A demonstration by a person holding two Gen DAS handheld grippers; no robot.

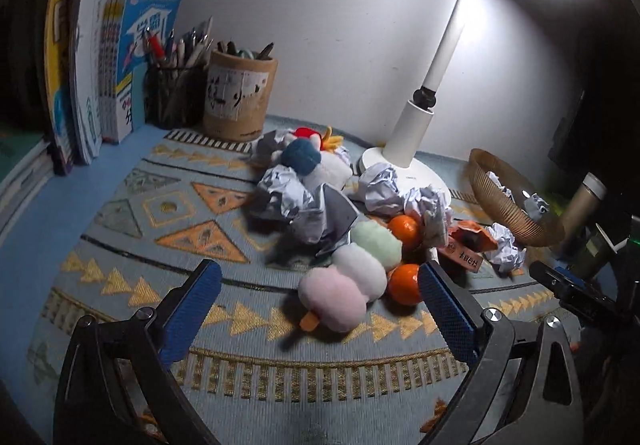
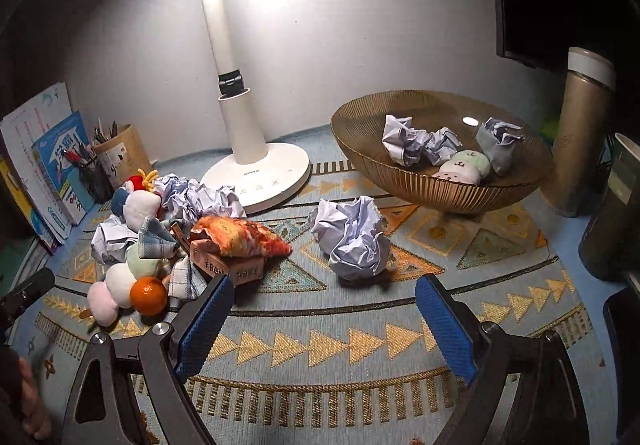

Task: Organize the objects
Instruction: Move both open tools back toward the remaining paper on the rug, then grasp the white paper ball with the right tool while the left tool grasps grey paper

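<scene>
Your left gripper [image 1: 320, 299] has its fingers spread and empty over the pink plush skewer [image 1: 344, 281] in the clutter pile. Your right gripper [image 2: 324, 321], fingers released too, faces a crumpled paper ball [image 2: 352, 237]. Grasping it looks next; the basket [image 2: 400, 173] lies beyond, bare mat between.

A lit white desk lamp [image 2: 256, 173] is set on a blue patterned mat [image 2: 320, 345] against a pale wall [image 1: 320, 25]. At the back left, upright books [image 1: 120, 65] are lined beside a dark mesh pen holder [image 1: 174, 97] and a tan pen cup [image 1: 240, 97]. A gold flask [image 2: 580, 133] is seen at the right edge
</scene>
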